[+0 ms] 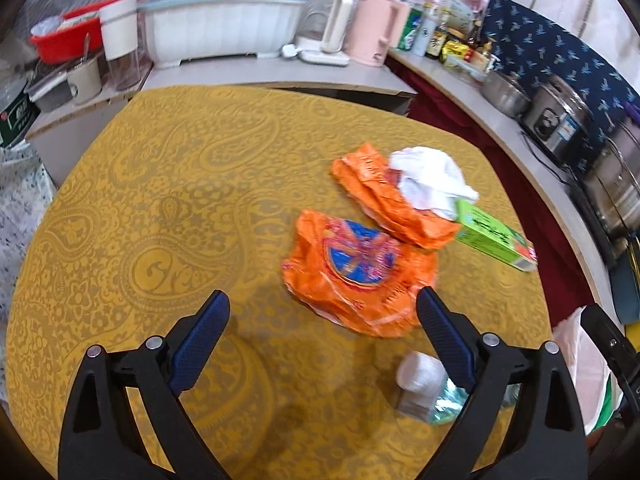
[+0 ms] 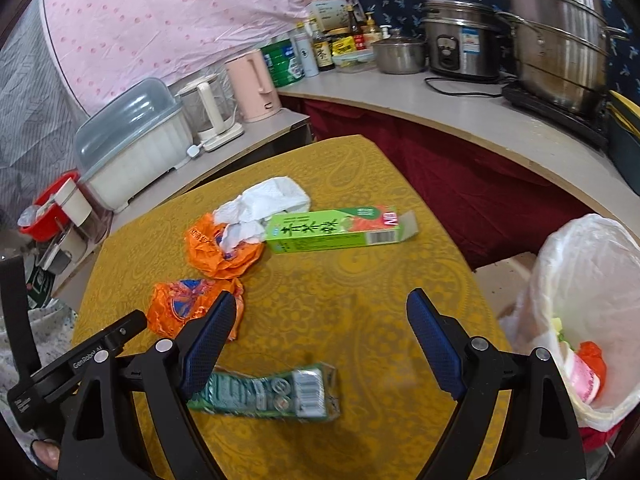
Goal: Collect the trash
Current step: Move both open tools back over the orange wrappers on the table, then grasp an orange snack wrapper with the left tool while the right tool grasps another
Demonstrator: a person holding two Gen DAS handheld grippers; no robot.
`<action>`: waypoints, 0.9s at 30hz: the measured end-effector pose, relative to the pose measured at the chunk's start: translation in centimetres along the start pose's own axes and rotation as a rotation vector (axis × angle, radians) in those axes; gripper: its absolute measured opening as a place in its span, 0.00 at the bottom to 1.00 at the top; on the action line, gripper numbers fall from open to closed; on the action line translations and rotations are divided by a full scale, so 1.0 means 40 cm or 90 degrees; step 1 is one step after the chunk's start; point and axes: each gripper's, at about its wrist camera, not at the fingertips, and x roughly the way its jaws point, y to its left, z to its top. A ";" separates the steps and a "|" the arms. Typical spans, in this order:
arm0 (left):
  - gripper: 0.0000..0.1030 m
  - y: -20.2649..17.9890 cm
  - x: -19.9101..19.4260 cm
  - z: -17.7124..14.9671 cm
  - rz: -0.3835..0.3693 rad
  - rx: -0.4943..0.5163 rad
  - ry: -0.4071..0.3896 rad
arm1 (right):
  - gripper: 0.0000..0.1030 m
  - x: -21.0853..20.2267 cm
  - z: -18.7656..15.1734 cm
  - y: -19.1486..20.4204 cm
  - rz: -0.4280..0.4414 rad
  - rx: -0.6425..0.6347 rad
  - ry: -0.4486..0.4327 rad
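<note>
On the yellow patterned tablecloth (image 1: 140, 220) lies the trash. An orange wrapper (image 1: 360, 276) sits just beyond the tips of my left gripper (image 1: 322, 300), which stands open and holds nothing. Farther back are a second orange wrapper (image 1: 376, 204), a crumpled white tissue (image 1: 432, 180) and a green carton (image 1: 496, 240). A crushed bottle (image 2: 264, 396) with a green label lies low between the fingers of my right gripper (image 2: 320, 300), nearer its left finger. That gripper is open and not touching it. The bottle's white cap end (image 1: 420, 376) shows beside my left gripper's right finger.
A bin lined with a white bag (image 2: 580, 292) stands off the table's right edge with some trash inside. A counter behind holds a pink kettle (image 2: 256, 84), a covered dish rack (image 2: 136, 140), bottles, a rice cooker (image 2: 460, 40) and steel pots.
</note>
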 end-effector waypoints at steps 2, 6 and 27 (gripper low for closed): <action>0.88 0.012 0.028 0.013 -0.002 -0.007 0.014 | 0.81 0.030 0.010 0.020 0.008 -0.001 0.009; 0.88 0.024 0.077 0.036 -0.009 -0.014 0.037 | 0.81 0.101 0.037 0.065 0.019 -0.007 0.027; 0.22 0.008 0.149 0.027 -0.051 0.034 0.091 | 0.70 0.269 0.074 0.138 0.030 -0.016 0.089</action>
